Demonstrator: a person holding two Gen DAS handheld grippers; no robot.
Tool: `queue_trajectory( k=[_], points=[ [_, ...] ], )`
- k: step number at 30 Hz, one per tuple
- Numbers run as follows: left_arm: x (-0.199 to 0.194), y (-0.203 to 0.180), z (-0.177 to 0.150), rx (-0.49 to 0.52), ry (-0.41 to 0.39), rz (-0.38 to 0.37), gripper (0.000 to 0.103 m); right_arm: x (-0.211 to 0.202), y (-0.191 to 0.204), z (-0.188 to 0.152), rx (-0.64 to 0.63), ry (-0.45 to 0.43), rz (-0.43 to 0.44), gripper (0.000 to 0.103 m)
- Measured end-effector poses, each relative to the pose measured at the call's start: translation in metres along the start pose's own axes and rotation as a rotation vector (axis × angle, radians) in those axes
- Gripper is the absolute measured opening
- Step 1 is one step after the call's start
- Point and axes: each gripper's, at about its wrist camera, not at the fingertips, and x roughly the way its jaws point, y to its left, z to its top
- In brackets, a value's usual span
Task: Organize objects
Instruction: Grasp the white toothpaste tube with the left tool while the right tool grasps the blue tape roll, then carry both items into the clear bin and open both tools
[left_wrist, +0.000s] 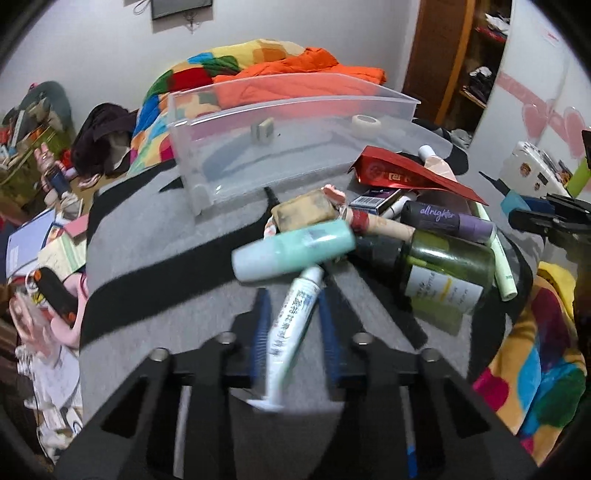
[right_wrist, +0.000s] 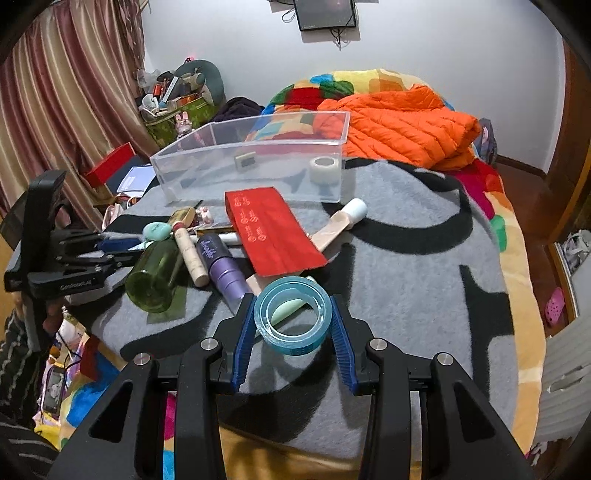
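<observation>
A white tube (left_wrist: 291, 325) with blue print lies slanted between the blue pads of my left gripper (left_wrist: 293, 295), which is shut on it. Just past the tube's cap a mint bottle (left_wrist: 295, 251) lies on the grey blanket (left_wrist: 155, 229). My right gripper (right_wrist: 292, 300) is shut on a pale blue tape roll (right_wrist: 291, 343), held a little above the blanket (right_wrist: 406, 295). The clear plastic bin (left_wrist: 295, 101) (right_wrist: 255, 127) stands farther back and holds a white tape roll (right_wrist: 324, 168) and a small grey block (right_wrist: 244, 160).
A pile lies between the grippers and the bin: a green glass bottle (right_wrist: 155, 277), a purple bottle (right_wrist: 221, 266), a red packet (right_wrist: 273, 236) and a beige tube (right_wrist: 343, 221). An orange jacket (right_wrist: 399, 125) lies behind the bin. The bed's left edge drops to a cluttered floor.
</observation>
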Motion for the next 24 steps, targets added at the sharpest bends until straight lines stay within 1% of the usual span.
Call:
queue_trajectory(
  k=[1,4,6,10,14,18,24],
  points=[
    [-0.002,-0.001,-0.002,-0.007,0.003,0.01,0.016,0.0,0.0,0.001,0.0,-0.004,0.0,0.036],
    [-0.008,-0.002,-0.006,-0.034,0.001,0.037,0.016,-0.001,-0.001,0.007,0.003,-0.018,0.002,0.036],
    [-0.013,-0.001,-0.008,-0.053,-0.015,0.056,0.016,-0.003,0.0,0.011,-0.001,-0.029,0.008,0.036],
    [-0.03,0.003,-0.004,-0.095,-0.065,0.042,0.016,-0.006,0.002,0.023,-0.017,-0.058,0.011,0.036],
    [-0.045,0.006,0.008,-0.11,-0.13,0.054,0.016,-0.009,0.003,0.041,-0.02,-0.097,0.017,0.036],
    [-0.058,0.009,0.025,-0.141,-0.2,0.045,0.016,-0.008,0.002,0.061,-0.008,-0.126,0.027,0.036],
    [-0.06,0.013,0.051,-0.183,-0.266,0.07,0.016,-0.003,0.004,0.095,-0.005,-0.16,0.039,0.036]
  ],
)
